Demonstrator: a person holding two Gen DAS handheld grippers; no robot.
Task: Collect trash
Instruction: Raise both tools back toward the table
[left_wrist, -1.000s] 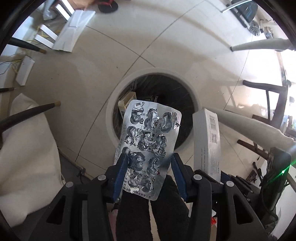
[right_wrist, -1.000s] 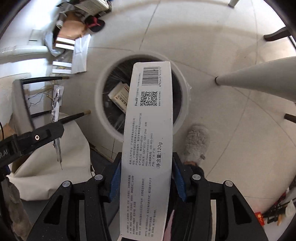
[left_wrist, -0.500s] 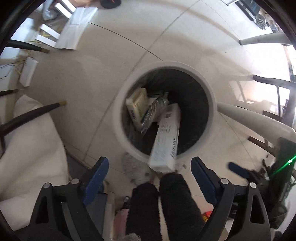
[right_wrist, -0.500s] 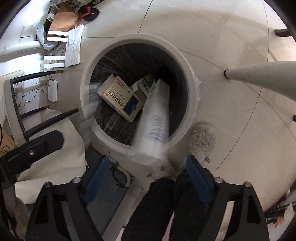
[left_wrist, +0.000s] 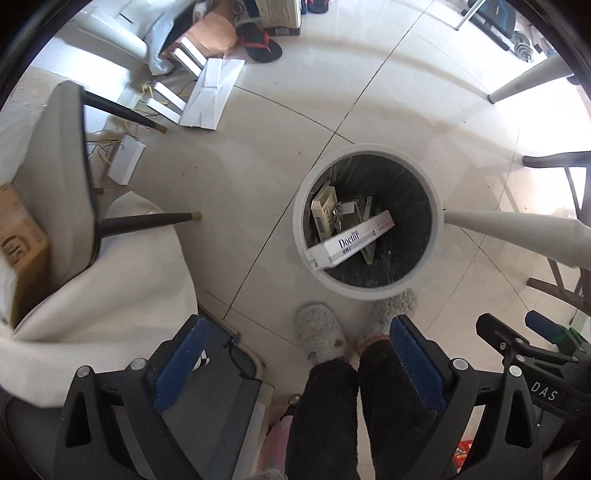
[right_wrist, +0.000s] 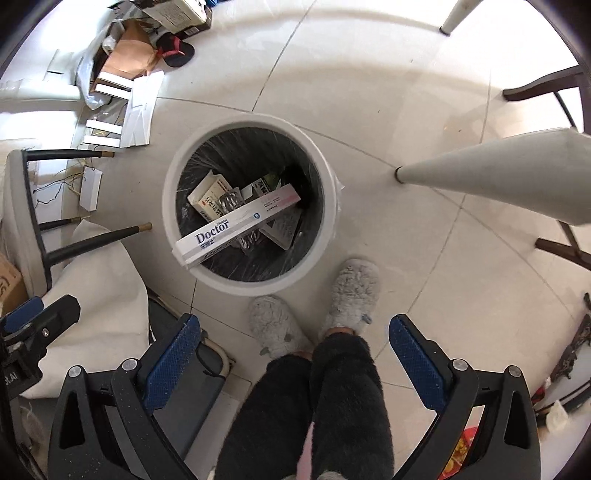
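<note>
My left gripper (left_wrist: 295, 362) and right gripper (right_wrist: 293, 354) both gape wide and empty above one round white bin (right_wrist: 328, 221) containing one long white toothpaste box (right_wrist: 236, 225), one silver blister sheet (right_wrist: 231, 201) and several cartons.

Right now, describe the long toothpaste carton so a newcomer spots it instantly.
Find the round white trash bin on the tiled floor, just ahead of the grey fuzzy slippers. Inside, the long white toothpaste carton lies slanted on top, one end propped on the rim. Unlike the shorter medicine box and the foil blister pack beneath, it reads "Doctor" in blue.
</note>
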